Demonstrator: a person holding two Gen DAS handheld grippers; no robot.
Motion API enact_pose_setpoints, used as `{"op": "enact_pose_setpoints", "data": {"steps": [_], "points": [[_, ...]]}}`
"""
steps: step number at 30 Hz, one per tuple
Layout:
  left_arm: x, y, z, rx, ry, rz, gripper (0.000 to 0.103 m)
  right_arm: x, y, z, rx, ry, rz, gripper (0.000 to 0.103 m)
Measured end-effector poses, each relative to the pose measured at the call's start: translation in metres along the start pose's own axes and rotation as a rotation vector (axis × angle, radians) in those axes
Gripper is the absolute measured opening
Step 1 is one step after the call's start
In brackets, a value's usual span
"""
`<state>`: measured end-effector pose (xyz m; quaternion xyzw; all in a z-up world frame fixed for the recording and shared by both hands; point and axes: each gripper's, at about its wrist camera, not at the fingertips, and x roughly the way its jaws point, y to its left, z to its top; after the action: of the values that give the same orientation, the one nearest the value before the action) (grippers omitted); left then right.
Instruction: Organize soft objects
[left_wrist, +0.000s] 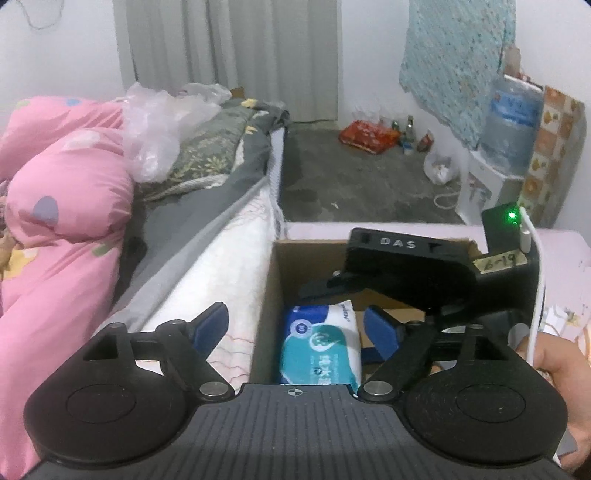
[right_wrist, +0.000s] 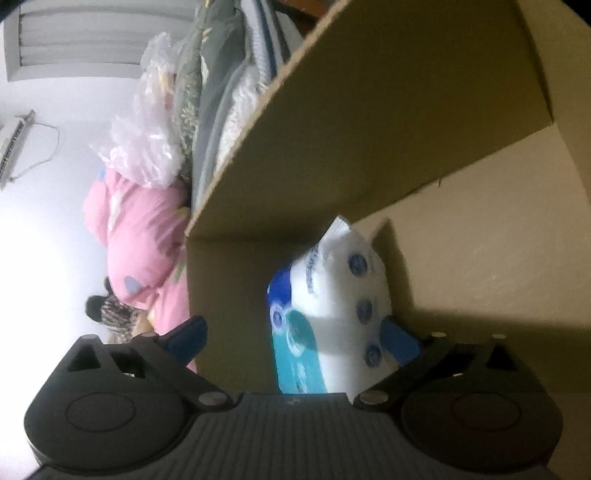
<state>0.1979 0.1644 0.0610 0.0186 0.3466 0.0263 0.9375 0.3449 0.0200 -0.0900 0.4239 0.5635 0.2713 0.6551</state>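
A blue, teal and white tissue pack (left_wrist: 320, 343) lies inside an open cardboard box (left_wrist: 273, 280) beside the bed. My left gripper (left_wrist: 295, 328) is open and hovers over the box's near left wall, one finger outside the box, one above the pack. My right gripper shows in the left wrist view as a black body (left_wrist: 413, 280) reaching down into the box. In the right wrist view, rolled sideways, the right gripper (right_wrist: 295, 341) is open, straddling the box wall (right_wrist: 229, 302), with the pack (right_wrist: 332, 314) between its fingers but not squeezed.
A bed with white mattress side (left_wrist: 221, 273), grey sheet and pink duvet (left_wrist: 62, 229) stands left of the box. A clear plastic bag (left_wrist: 159, 125) lies on the bed. A water dispenser (left_wrist: 506, 147) and floor clutter (left_wrist: 369, 136) are at the far right.
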Motion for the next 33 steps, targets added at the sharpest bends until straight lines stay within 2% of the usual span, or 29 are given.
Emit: {"op": "enact_pose_setpoints", "data": {"steps": [4, 9, 13, 17, 22, 26, 30, 33], "points": [[-0.010, 0.010, 0.000, -0.039, -0.009, 0.004, 0.085, -0.009, 0.010, -0.003, -0.045, -0.038, -0.002, 0.103], [-0.025, 0.026, -0.003, -0.102, -0.041, 0.001, 0.098, -0.015, 0.033, -0.013, -0.156, -0.075, -0.108, 0.102], [-0.034, 0.031, -0.008, -0.125, -0.047, -0.012, 0.100, -0.022, 0.051, -0.024, -0.261, -0.092, -0.178, 0.101], [-0.043, 0.031, -0.014, -0.142, -0.039, -0.033, 0.101, -0.042, 0.062, -0.039, -0.343, -0.091, -0.174, 0.100], [-0.072, 0.023, -0.021, -0.145, -0.050, -0.072, 0.102, -0.088, 0.081, -0.070, -0.436, -0.092, -0.116, 0.100], [-0.109, 0.007, -0.031, -0.129, -0.074, -0.122, 0.103, -0.148, 0.085, -0.100, -0.500, -0.084, -0.026, 0.100], [-0.145, -0.016, -0.053, -0.096, -0.068, -0.211, 0.103, -0.221, 0.068, -0.139, -0.537, -0.059, 0.095, 0.100], [-0.161, -0.036, -0.078, -0.072, -0.050, -0.258, 0.103, -0.276, 0.042, -0.170, -0.552, -0.083, 0.155, 0.100]]}}
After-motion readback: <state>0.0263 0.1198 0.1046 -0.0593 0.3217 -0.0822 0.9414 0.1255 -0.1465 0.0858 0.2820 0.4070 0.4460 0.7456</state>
